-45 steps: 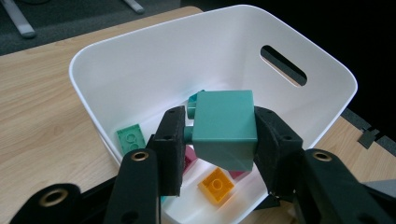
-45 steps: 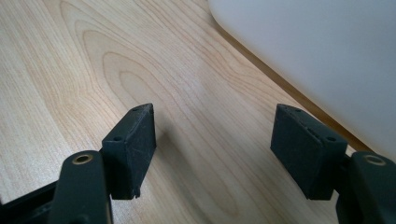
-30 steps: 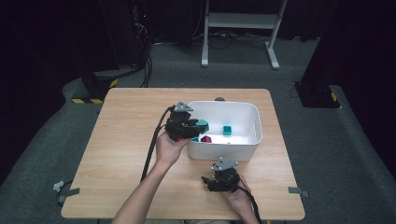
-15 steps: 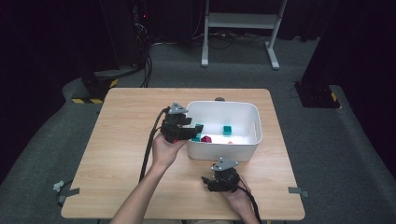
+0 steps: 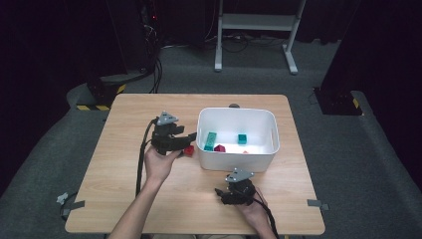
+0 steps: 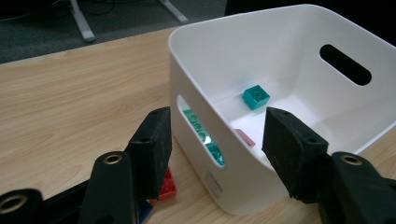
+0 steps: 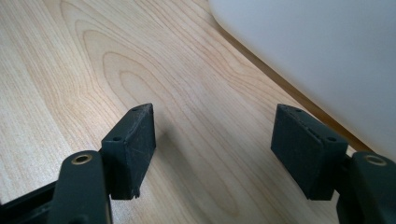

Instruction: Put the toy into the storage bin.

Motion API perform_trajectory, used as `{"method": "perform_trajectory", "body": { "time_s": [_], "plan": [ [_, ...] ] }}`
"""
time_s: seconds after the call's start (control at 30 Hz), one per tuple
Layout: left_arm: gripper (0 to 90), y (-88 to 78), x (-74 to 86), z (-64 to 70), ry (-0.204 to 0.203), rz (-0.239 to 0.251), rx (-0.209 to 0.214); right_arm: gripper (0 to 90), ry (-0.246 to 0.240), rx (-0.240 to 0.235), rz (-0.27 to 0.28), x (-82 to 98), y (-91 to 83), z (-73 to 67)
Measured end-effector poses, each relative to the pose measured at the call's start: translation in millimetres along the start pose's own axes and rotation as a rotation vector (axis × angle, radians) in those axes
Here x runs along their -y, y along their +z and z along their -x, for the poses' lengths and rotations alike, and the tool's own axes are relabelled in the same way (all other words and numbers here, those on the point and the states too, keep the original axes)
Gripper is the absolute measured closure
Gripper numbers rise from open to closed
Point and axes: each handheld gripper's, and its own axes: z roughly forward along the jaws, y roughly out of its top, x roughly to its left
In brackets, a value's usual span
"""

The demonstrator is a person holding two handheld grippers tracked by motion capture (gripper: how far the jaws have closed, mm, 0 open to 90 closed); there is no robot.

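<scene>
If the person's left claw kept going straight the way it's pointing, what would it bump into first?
Most likely the near wall of the white plastic bin: the left claw, open, has that wall between its jaws, apparently just ahead. The small red brick lies lower, beside one jaw.

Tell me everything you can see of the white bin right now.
The white bin is a rounded-rectangular tub, plastic by its look, open-topped and upright on the wooden table. A slot handle is cut into each short wall. Inside lie two teal bricks and a dark red one. A red brick sits on the table beside its left wall, by the open left gripper.
</scene>
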Motion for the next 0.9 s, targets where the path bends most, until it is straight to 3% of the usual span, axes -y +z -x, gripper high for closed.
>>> {"method": "perform_trajectory", "body": {
  "time_s": [0.3,0.43,0.63,0.9],
  "plan": [
    [42.3,7.3,16.0,-22.0,-0.034,-0.052,-0.045,30.6,0.001,0.000,0.001,0.0,0.0,-0.1],
    [42.3,18.1,30.0,-33.8,-0.064,-0.084,-0.073,30.6,0.000,-0.001,0.001,0.0,0.1,0.0],
    [42.3,29.3,41.9,-41.3,-0.077,-0.117,-0.094,30.6,0.001,-0.001,0.001,0.0,0.1,0.0],
    [42.3,49.2,59.3,-54.7,-0.133,-0.160,-0.129,30.6,0.001,-0.001,0.001,0.0,0.1,-0.1]
  ]
}}
